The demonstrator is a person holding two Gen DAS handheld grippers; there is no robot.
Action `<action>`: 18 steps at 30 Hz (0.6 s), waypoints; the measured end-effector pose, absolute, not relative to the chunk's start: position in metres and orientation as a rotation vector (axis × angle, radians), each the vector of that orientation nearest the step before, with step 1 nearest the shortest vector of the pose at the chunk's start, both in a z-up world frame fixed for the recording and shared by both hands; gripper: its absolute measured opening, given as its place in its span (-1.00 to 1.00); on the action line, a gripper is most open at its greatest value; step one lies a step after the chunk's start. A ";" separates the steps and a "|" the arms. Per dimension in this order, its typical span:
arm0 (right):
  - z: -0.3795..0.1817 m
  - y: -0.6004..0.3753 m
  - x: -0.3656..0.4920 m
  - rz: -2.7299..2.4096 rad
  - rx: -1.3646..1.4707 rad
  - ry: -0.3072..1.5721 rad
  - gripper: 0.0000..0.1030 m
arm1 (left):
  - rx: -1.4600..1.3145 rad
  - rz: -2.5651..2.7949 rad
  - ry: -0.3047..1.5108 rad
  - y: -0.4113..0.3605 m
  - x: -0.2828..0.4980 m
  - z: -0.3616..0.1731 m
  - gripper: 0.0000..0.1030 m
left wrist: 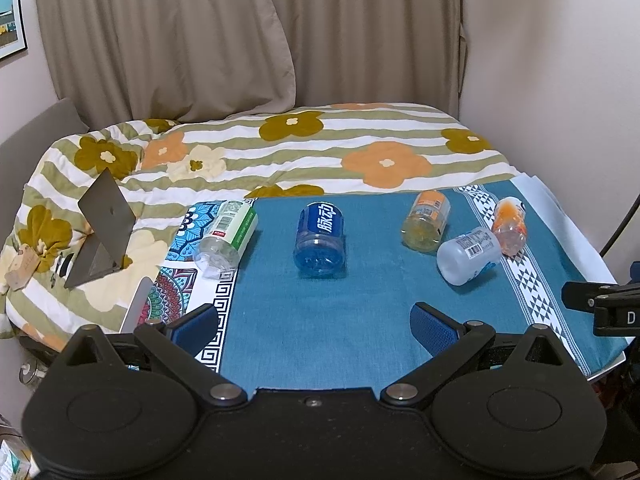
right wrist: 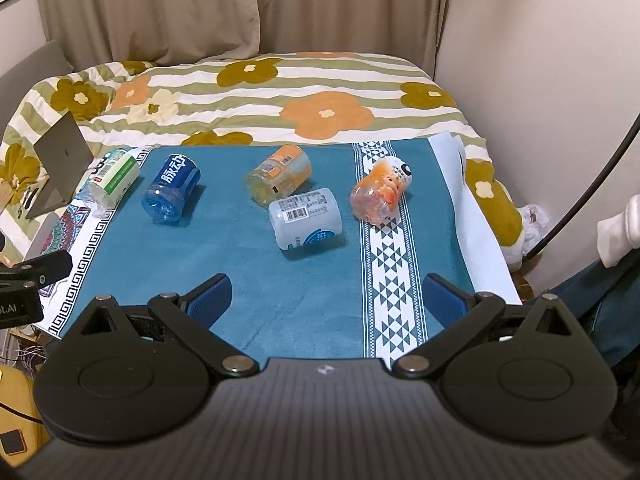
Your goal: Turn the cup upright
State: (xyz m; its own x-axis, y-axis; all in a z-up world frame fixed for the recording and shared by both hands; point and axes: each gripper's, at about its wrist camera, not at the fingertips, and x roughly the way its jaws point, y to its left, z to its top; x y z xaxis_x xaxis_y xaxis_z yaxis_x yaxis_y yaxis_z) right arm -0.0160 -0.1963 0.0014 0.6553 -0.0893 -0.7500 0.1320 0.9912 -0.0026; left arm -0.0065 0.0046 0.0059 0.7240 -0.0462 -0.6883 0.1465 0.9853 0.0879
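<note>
Five cut-off bottle cups lie on their sides across the teal desk cloth [right wrist: 248, 280], from the green-labelled cup [right wrist: 110, 182], blue cup [right wrist: 172, 192], yellow cup [right wrist: 278, 174] and white cup [right wrist: 306, 218] to the orange cup [right wrist: 380, 192], their far rims unseen, with left gripper [left wrist: 316, 330] and right gripper [right wrist: 326, 300] jaws both wide apart, holding nothing.

A framed picture [left wrist: 10, 16] is cut off by the left edge. Label text on the pale cup [right wrist: 306, 218] is too small to read.
</note>
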 end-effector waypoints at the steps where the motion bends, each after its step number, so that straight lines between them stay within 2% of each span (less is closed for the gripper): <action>1: 0.001 -0.196 -0.016 -0.125 0.054 0.847 1.00 | 0.139 -0.107 0.754 0.005 -0.007 0.006 1.00; 18: 0.003 -0.193 -0.017 -0.128 0.063 0.846 1.00 | 0.140 -0.107 0.754 0.004 -0.007 0.006 1.00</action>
State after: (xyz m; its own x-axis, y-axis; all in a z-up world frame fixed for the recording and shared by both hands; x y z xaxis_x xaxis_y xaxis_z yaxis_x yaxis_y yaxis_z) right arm -0.0173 -0.1931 0.0032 0.6560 -0.0875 -0.7497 0.1377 0.9905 0.0049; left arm -0.0070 0.0042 0.0060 0.7242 -0.0464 -0.6880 0.1469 0.9852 0.0881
